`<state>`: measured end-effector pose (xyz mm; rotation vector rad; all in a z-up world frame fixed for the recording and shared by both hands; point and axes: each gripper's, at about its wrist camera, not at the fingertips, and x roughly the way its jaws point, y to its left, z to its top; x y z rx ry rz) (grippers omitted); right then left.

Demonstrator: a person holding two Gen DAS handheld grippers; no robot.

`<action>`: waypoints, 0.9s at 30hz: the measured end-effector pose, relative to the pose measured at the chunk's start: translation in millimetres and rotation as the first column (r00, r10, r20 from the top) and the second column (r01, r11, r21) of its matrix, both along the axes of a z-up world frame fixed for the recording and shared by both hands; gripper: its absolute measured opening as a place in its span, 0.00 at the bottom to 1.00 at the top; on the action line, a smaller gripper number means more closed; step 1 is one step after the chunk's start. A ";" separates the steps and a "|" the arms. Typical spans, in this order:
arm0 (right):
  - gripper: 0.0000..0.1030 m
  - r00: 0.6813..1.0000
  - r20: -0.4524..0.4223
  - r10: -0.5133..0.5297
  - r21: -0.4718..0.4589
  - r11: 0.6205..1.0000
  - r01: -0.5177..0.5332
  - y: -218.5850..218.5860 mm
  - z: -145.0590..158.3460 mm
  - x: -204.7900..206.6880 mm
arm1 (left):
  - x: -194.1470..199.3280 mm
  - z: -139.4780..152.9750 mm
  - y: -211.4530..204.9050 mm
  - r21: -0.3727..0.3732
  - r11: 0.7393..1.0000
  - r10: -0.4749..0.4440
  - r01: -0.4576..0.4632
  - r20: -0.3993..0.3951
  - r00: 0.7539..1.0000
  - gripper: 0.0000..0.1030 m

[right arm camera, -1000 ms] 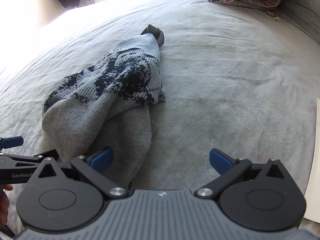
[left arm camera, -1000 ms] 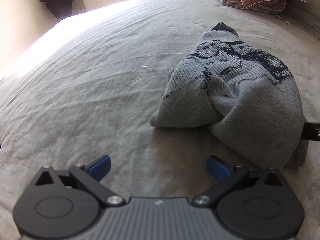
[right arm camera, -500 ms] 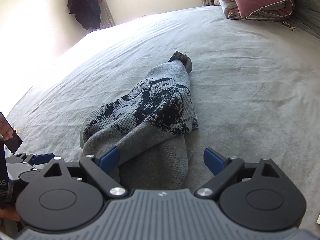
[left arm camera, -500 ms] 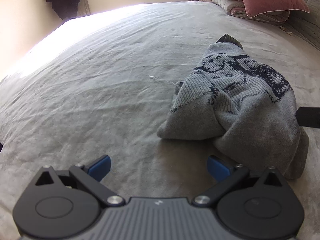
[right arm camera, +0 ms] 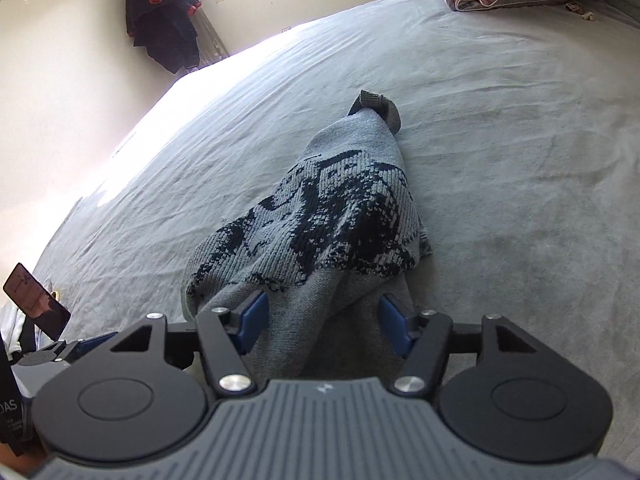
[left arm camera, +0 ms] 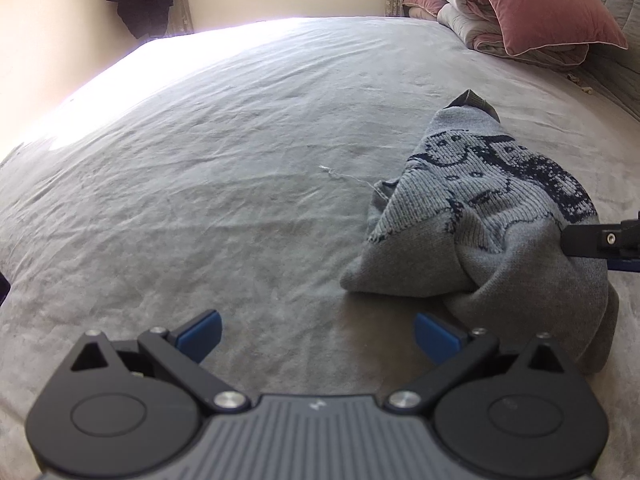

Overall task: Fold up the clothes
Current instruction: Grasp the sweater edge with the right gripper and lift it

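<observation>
Sweater [right arm camera: 320, 220] bunched on bed [left arm camera: 200, 180]. Right gripper [right arm camera: 320, 320] fingers open, straddling hem at 6 o'clock; should pinch one layer. Left gripper [left arm camera: 316, 332] open, empty.

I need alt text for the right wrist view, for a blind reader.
A crumpled grey sweater with a dark knitted pattern lies on a grey bed, its near end between the open blue fingers of the right claw. A dark jacket hangs beside a bright window.

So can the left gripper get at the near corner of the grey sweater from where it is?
Probably yes. The left gripper is open over bare bedsheet, and nothing lies between it and the grey sweater; the right gripper straddles the sweater's other side.
</observation>
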<state>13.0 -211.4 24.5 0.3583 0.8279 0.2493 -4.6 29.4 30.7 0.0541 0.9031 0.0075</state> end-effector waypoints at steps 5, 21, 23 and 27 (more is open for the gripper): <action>0.23 0.999 0.008 -0.032 0.008 0.999 0.032 2.9 -4.3 3.1 | -0.4 2.9 5.9 -0.009 1.000 -0.001 0.001 0.020 1.000 1.00; 0.16 0.997 0.053 0.047 -0.042 0.998 -0.045 20.0 2.1 -5.1 | -0.9 7.8 15.9 -0.053 0.998 0.020 -0.018 0.038 0.999 1.00; 0.16 0.997 0.053 0.054 -0.043 0.998 -0.052 21.5 2.1 -3.9 | -1.0 8.5 15.1 -0.053 0.998 0.017 -0.015 0.041 0.999 1.00; 0.11 0.995 0.041 0.088 -0.026 0.996 -0.087 25.3 1.2 -6.3 | 0.2 8.2 15.0 -0.056 0.998 0.008 -0.006 0.036 0.999 1.00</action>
